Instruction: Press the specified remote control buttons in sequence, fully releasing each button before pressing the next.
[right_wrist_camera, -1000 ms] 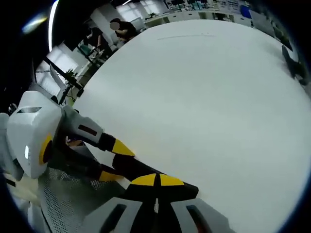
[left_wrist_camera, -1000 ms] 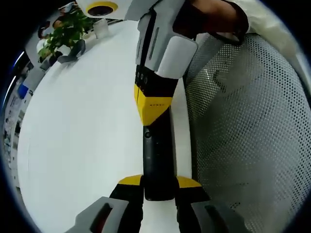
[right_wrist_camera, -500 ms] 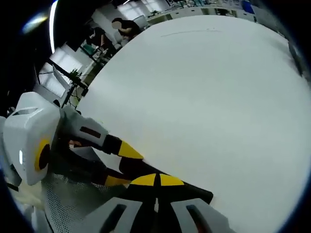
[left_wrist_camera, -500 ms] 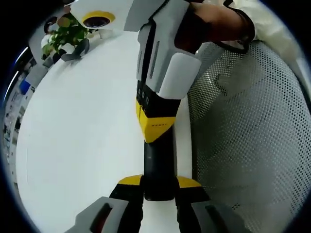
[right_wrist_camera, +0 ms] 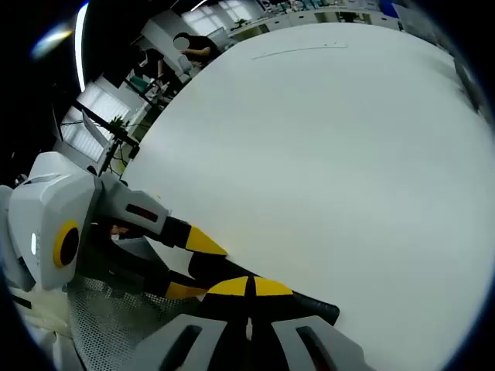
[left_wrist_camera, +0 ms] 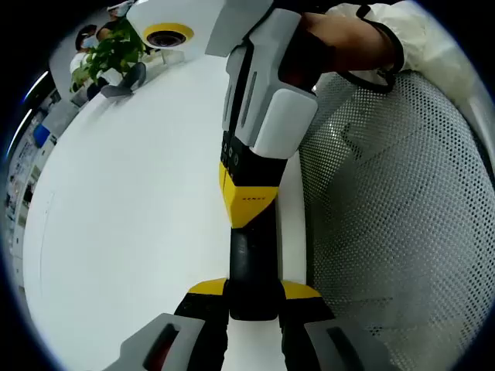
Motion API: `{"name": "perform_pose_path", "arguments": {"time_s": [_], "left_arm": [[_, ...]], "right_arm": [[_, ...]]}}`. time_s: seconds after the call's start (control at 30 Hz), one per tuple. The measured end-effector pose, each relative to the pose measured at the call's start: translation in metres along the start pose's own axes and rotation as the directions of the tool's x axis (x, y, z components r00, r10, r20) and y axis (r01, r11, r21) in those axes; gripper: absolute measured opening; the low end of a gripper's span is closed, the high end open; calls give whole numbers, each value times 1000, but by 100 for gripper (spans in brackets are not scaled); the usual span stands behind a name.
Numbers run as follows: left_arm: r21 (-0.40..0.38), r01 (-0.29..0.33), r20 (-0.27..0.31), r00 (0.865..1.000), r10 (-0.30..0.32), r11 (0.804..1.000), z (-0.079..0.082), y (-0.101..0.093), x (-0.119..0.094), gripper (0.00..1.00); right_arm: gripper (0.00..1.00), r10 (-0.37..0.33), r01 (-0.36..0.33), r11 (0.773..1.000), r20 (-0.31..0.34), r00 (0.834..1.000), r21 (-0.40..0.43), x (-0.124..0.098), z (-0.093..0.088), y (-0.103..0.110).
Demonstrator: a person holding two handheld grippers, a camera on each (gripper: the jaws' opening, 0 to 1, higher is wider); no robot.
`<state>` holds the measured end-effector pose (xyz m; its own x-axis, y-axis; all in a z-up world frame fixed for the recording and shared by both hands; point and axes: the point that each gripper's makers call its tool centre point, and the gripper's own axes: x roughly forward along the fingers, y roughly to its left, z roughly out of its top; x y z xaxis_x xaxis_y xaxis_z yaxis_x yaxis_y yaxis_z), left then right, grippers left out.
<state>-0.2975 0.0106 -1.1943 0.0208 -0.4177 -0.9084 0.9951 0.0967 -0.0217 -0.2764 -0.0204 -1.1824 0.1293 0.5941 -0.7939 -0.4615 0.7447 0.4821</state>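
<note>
Two grippers meet over the white table (left_wrist_camera: pixel 124 232) – the left gripper (left_wrist_camera: pixel 252 297) clamps the slim black remote control (left_wrist_camera: pixel 251 274) at six o'clock, while the right gripper (left_wrist_camera: pixel 247 205), jaws closed together, presses its twelve o'clock end.

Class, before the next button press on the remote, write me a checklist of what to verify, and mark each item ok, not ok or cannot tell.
1. Remote gripped by the left tongs: ok, it sits between the yellow tips.
2. Right tongs shut for pressing: ok, tips together.
3. Right tongs on the remote: ok, tips meet its dark face.
4. Correct button under the tip: cannot tell, the tongs hide the buttons.
5. Previous button fully released: cannot tell.
6. White table under the remote: ok.
</note>
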Motion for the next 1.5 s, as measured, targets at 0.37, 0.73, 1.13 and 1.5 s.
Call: {"name": "perform_pose_path", "arguments": {"time_s": [0.37,0.73,1.13,1.5], "left_arm": [[-26,-14,6,1000,14,1000,2,0,1,23],[-2,-11,32,999,11,1000,1,0,0,23],[-9,-12,21,1000,13,1000,3,-4,1,31],[8,4,30,1000,-4,1000,2,-1,0,23]], "right_arm": [[0,-38,38,998,7,999,-44,2,2,-3],[0,-28,28,998,-9,1000,-58,1,-1,0],[0,-10,9,999,-26,1000,-47,-1,-5,2],[0,-17,16,999,-25,1000,-46,-2,-7,3]]}}
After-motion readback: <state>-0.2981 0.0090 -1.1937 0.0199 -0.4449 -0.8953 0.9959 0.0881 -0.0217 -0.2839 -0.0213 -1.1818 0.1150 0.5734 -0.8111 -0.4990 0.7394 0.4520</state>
